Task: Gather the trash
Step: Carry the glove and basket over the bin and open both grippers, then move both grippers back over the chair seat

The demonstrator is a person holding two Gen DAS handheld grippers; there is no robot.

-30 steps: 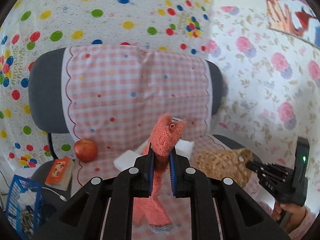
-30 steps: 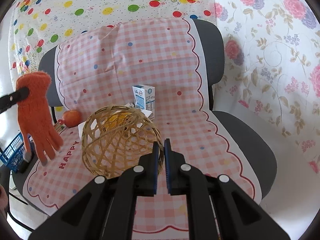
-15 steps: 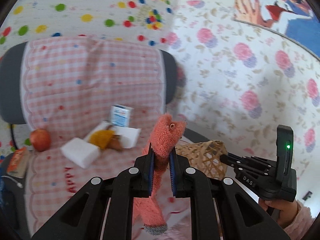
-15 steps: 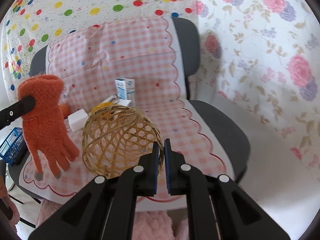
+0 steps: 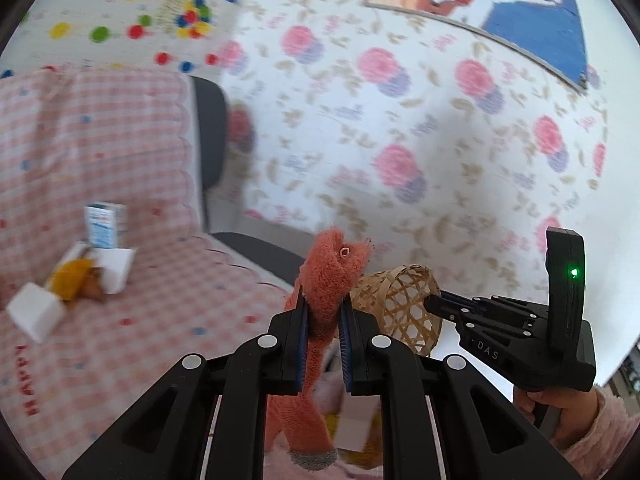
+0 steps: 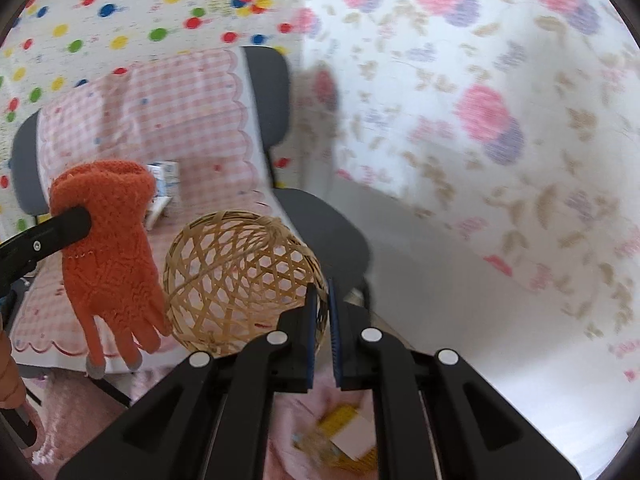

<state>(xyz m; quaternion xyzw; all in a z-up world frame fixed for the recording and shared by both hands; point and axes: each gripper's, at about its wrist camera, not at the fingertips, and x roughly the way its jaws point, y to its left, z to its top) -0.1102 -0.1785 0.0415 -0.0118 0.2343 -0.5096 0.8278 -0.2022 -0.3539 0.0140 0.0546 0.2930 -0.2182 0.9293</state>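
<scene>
Left tongs pinch an orange glove beside the basket, gripped at its rim by right tongs; carton and wrappers (blurred) await on the chair.

Blurred floor litter behind hand-held gripper

The glove is orange with grey fingertips. The basket is tan woven cane. The chair is dark grey, under a pink checked cloth with coloured dots. The wall sheet is white with pink and purple flowers.
</scene>
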